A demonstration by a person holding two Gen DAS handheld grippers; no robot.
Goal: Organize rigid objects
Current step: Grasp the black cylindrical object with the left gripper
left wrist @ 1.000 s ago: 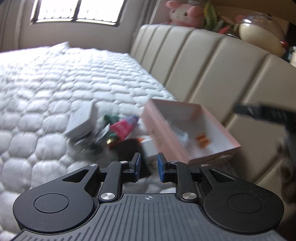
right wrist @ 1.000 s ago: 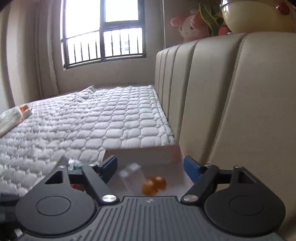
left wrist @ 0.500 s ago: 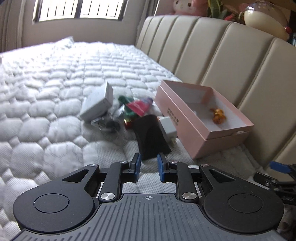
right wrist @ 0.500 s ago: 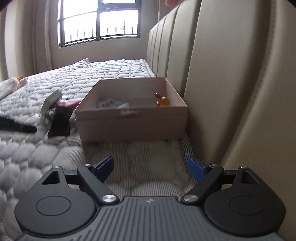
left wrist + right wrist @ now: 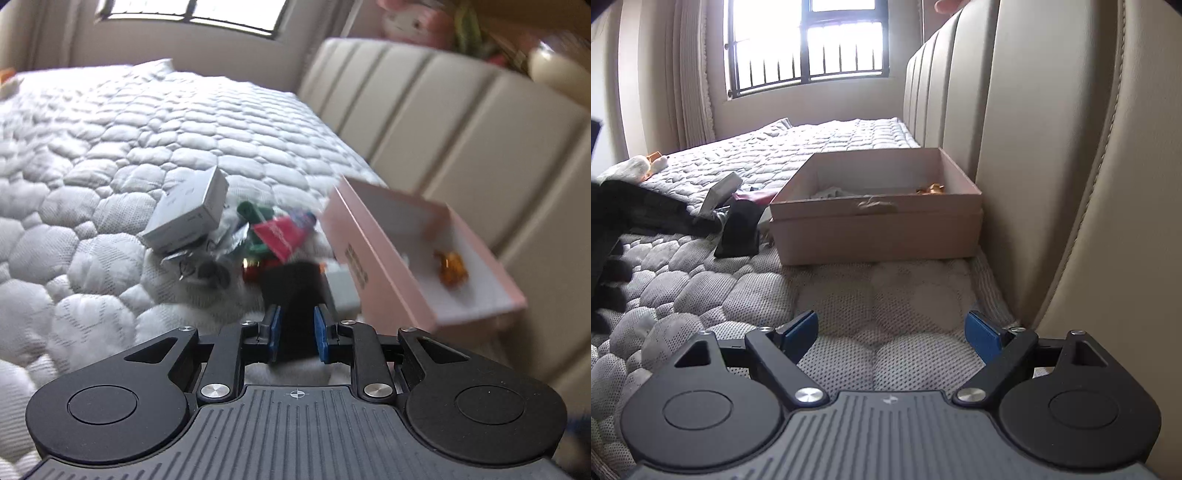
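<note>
An open pink box (image 5: 373,254) lies on the quilted bed by the headboard, with a small orange item (image 5: 452,267) inside; it also shows in the right wrist view (image 5: 879,229). Left of it is a heap: a grey box (image 5: 188,214), a red tube (image 5: 282,236), green pieces (image 5: 249,212), a white cube (image 5: 341,290) and a black pouch (image 5: 295,295). My left gripper (image 5: 297,334) has its jaws narrowly apart on either side of the black pouch's near end. My right gripper (image 5: 892,332) is wide open and empty, low over the bed short of the box.
The padded beige headboard (image 5: 1052,147) rises close on the right. The left gripper's dark body (image 5: 639,214) reaches in at the left of the right wrist view. A soft toy (image 5: 631,168) lies far back on the bed. A window is behind.
My left gripper moved forward onto the black pouch, which now sits between its fingers. My right gripper drew back from over the box and sank low to the bed.
</note>
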